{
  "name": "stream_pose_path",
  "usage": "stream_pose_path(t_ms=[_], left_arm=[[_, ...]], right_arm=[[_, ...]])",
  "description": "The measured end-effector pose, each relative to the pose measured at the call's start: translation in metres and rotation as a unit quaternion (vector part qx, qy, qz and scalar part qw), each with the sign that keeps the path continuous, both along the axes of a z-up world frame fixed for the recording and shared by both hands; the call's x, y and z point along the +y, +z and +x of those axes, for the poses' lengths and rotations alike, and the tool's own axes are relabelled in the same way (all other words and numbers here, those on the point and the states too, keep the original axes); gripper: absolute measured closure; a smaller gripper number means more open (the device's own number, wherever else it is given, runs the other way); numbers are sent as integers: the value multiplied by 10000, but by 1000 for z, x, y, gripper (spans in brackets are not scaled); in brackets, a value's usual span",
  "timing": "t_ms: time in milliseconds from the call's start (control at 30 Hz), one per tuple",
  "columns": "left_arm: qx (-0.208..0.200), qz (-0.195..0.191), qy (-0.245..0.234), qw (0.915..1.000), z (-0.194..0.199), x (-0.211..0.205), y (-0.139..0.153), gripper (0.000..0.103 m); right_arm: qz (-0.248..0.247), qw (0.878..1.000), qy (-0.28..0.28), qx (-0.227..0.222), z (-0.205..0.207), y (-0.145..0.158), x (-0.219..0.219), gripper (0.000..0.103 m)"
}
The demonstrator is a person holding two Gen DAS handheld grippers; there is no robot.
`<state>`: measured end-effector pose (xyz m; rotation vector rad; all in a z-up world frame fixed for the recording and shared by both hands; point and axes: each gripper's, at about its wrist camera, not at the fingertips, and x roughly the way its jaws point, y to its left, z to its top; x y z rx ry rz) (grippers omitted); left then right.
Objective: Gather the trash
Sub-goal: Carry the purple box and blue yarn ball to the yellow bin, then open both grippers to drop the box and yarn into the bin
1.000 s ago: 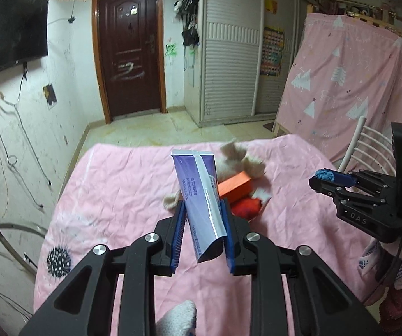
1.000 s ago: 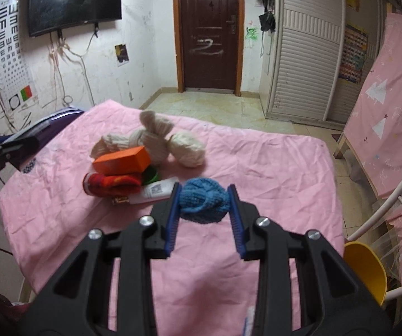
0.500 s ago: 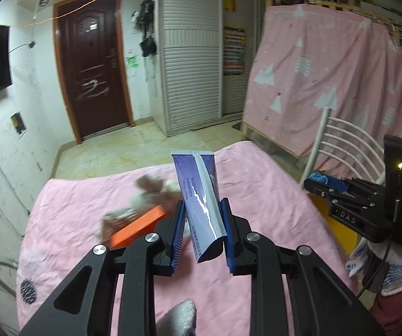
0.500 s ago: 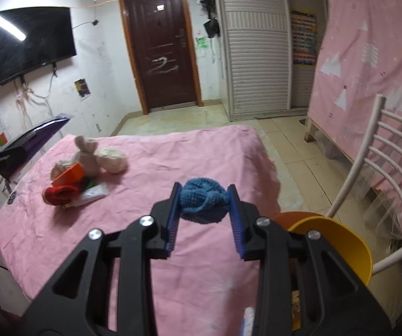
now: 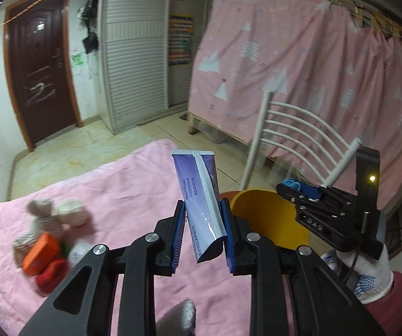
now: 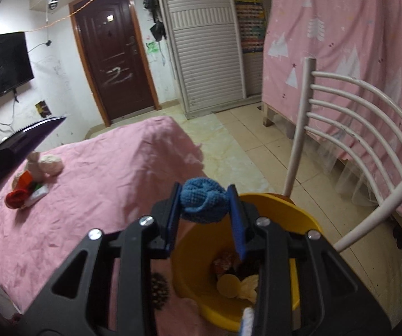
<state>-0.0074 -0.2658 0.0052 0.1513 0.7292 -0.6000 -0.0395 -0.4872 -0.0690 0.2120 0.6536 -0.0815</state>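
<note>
Yellow plastic is where all this is headed: the bucket point(image 6: 307, 224) stands on the floor just beside the corner of the table point(image 6: 103, 190) with its pink cloth, in front of a white chair point(image 6: 369, 128), and it already has a few scraps lying in its bottom, so I judge part of the collecting done. My right tool point(image 6: 205, 204) is clamped on a blue knitted ball point(image 6: 202, 203), which hangs over the near rim of the bucket, not yet let go. My left tool point(image 5: 203, 231) is narrow around a purple tube point(image 5: 201, 196), pinched near its lower end with the flat crimped end sticking up; in the left wrist view the tube sits over the table edge with the bucket just beyond it on the right. So two pieces are in hand and, by my reckoning, close to being dropped, the ball nearer than the tube. What is left lies in a small heap at the far side of the table: an orange box point(image 6: 25, 178), something red point(image 6: 16, 197), a white packet point(image 6: 39, 193) and some cream knitted balls point(image 6: 50, 163). Which of those count as trash I cannot tell from here, though I expect at least one more trip back to that heap.
</note>
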Motion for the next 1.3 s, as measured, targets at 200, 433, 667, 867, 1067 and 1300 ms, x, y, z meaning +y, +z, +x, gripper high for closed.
stream_pose_path(t_ms=[200, 433, 667, 867, 1067, 1300], left_arm=[[258, 66, -356, 9990, 4, -46, -15, 87], [496, 96, -703, 9962, 8, -91, -32, 87], [538, 173, -874, 9946, 5, -123, -46, 83], [554, 147, -980, 9935, 0, -127, -47, 56], [533, 93, -901, 9945, -1, -113, -41, 55], [468, -41, -719, 9963, 1, -81, -31, 55]], right_arm=[[83, 9993, -340, 126, -3, -19, -26, 69], [138, 9982, -554, 165, -10, -33, -44, 46], [-31, 9970, -756, 147, -24, -35, -56, 46], [-84, 9964, -825, 180, -34, -35, -60, 44], [6, 9970, -756, 151, -31, -29, -53, 43], [-75, 9984, -546, 87, -23, -15, -29, 42]])
